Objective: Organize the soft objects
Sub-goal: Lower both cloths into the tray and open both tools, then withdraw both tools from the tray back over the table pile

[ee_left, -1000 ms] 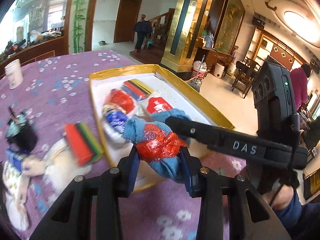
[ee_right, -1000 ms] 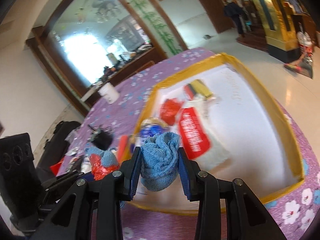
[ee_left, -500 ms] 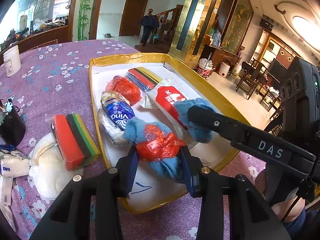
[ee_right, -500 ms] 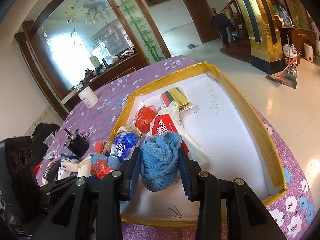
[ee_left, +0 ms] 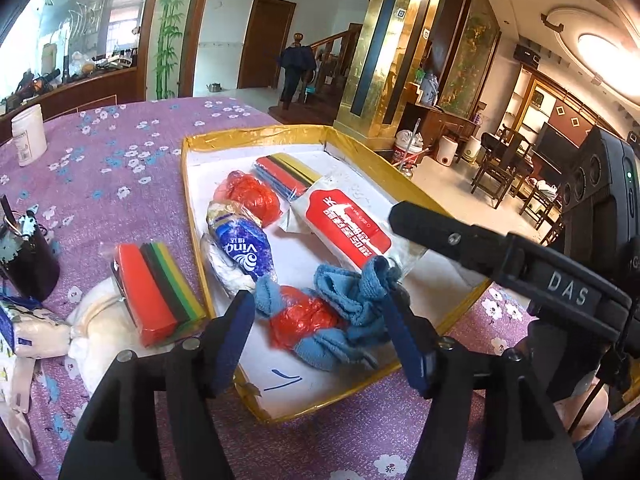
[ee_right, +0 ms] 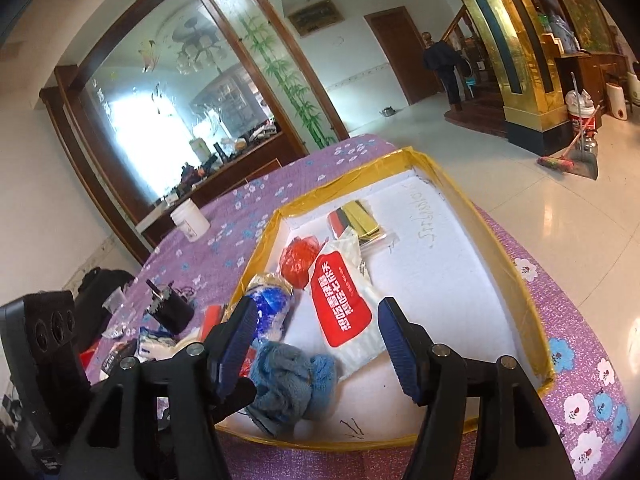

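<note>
A blue towel tied round with red plastic [ee_left: 316, 322] lies in the near corner of the gold-rimmed white tray [ee_left: 256, 136]; in the right wrist view the towel [ee_right: 290, 376] lies there too. My left gripper [ee_left: 320, 340] is open, its jaws either side of the towel. My right gripper [ee_right: 316, 344] is open above the tray [ee_right: 508, 272], its black finger [ee_left: 460, 240] crossing over the towel's right end. In the tray lie a red bundle [ee_left: 254, 196], a blue Vinda pack [ee_left: 244, 248], a red-and-white pack [ee_left: 348, 224] and a striped pack [ee_left: 288, 172].
On the purple flowered cloth left of the tray lie a second striped pack [ee_left: 154, 284], a white soft bundle [ee_left: 96, 328], a black cup [ee_left: 30, 260] and a white jar [ee_left: 28, 134]. The table edge and floor are to the right.
Both grippers have opened and let go of the blue towel, which now lies in the tray's near corner. Both have drawn back a little.
</note>
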`<act>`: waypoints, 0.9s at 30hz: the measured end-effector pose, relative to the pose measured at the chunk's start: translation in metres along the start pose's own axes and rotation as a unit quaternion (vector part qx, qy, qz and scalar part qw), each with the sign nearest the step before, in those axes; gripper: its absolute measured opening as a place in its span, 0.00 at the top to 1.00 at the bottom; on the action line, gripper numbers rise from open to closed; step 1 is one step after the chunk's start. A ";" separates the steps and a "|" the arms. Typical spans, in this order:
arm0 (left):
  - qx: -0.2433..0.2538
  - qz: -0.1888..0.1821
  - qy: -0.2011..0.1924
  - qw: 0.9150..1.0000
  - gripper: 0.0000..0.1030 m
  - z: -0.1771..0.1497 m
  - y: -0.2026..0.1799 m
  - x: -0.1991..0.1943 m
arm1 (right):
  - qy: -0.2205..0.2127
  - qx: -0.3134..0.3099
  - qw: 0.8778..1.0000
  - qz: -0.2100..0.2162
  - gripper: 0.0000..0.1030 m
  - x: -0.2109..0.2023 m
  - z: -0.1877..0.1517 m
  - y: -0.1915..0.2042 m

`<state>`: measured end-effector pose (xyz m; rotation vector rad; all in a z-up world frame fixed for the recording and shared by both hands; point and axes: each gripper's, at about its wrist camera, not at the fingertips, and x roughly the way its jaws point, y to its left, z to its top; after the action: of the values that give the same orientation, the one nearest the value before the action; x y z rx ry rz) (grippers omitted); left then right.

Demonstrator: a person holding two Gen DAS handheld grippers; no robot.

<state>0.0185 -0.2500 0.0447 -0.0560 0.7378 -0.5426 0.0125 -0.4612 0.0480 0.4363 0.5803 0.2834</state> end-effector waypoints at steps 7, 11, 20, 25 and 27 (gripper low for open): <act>0.000 0.012 -0.015 1.000 0.35 0.000 0.001 -0.006 | -0.010 0.001 1.000 0.003 0.35 -0.005 0.001 -0.001; -0.002 0.025 -0.029 0.999 0.35 0.000 0.003 -0.013 | -0.011 -0.005 1.000 -0.002 0.35 -0.005 0.000 0.002; -0.045 0.014 -0.023 0.999 0.35 0.001 0.020 -0.044 | -0.001 -0.013 1.000 -0.011 0.35 0.001 0.001 0.005; -0.033 0.026 -0.030 0.999 0.35 -0.007 0.025 -0.079 | 0.011 -0.032 0.999 -0.022 0.35 0.008 -0.001 0.013; -0.029 0.034 -0.038 0.998 0.33 -0.013 0.030 -0.093 | 0.022 -0.040 0.999 -0.025 0.35 0.011 -0.003 0.017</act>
<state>-0.0328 -0.1769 0.0858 -0.1053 0.6790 -0.4512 0.0174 -0.4414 0.0491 0.3375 0.6194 0.2676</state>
